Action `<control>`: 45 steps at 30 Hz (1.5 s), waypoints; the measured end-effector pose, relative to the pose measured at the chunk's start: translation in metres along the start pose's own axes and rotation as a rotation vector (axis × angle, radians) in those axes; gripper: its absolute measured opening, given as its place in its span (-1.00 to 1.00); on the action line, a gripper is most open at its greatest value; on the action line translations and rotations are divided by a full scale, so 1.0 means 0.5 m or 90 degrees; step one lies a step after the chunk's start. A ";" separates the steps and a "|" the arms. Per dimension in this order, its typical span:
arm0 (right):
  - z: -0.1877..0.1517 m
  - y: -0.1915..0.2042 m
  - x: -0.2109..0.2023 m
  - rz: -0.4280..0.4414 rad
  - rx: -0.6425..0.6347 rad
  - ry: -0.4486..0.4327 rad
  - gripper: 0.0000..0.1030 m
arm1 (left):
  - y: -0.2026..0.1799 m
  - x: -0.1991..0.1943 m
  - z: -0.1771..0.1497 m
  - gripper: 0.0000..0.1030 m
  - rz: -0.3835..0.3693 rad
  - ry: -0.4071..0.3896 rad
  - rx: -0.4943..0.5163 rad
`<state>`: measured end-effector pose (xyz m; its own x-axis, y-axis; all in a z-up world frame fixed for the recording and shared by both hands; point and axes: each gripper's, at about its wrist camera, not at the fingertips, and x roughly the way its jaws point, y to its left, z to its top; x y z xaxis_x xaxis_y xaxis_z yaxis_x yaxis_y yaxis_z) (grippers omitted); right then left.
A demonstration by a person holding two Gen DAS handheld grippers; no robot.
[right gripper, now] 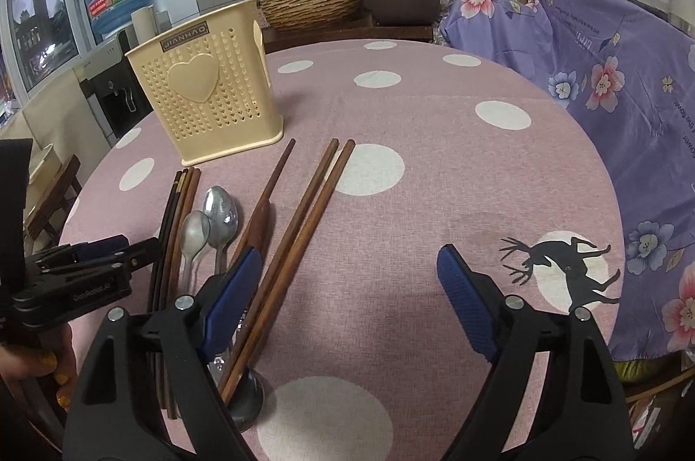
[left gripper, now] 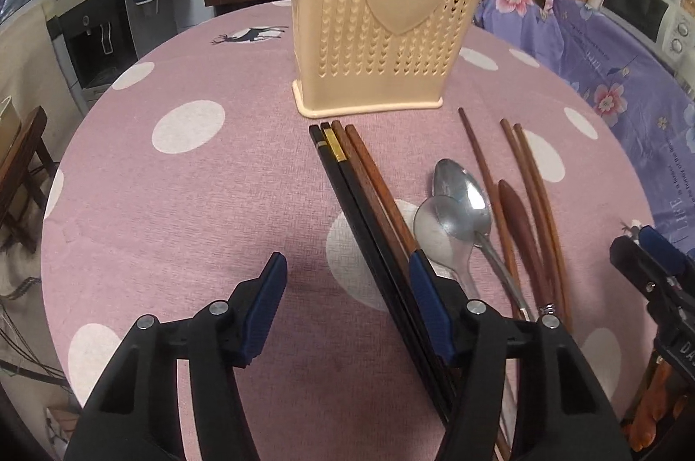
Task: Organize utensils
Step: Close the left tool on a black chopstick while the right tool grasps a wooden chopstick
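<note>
Nothing sorted yet, by the look of it: every visible utensil lies on the desk [right gripper: 434,165] in front of the cream holder [left gripper: 386,13]. Black and brown chopsticks [left gripper: 347,174], two steel spoons [left gripper: 460,200], wooden spoon [left gripper: 512,209] nearest it. Left tool [left gripper: 347,278] and right tool [right gripper: 347,270] both open, empty.

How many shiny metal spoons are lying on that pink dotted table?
2. The larger shiny metal spoon lies between the dark chopsticks and the brown wooden ones; the smaller metal spoon overlaps it on the left. Their handles run under a gripper finger, so another could be hidden.
</note>
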<state>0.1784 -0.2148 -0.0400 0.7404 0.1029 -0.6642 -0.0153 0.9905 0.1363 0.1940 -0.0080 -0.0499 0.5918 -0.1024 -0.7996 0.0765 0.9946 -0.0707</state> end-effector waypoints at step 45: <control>0.126 -0.001 0.199 -0.066 0.041 0.132 -0.34 | 0.059 0.028 0.094 -0.03 0.016 -0.002 -0.053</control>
<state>0.2943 -0.2109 -0.0600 0.5819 0.0240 -0.8129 0.1014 0.9896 0.1019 0.2425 0.0190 -0.0353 0.5953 -0.0766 -0.7999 -0.0059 0.9950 -0.0997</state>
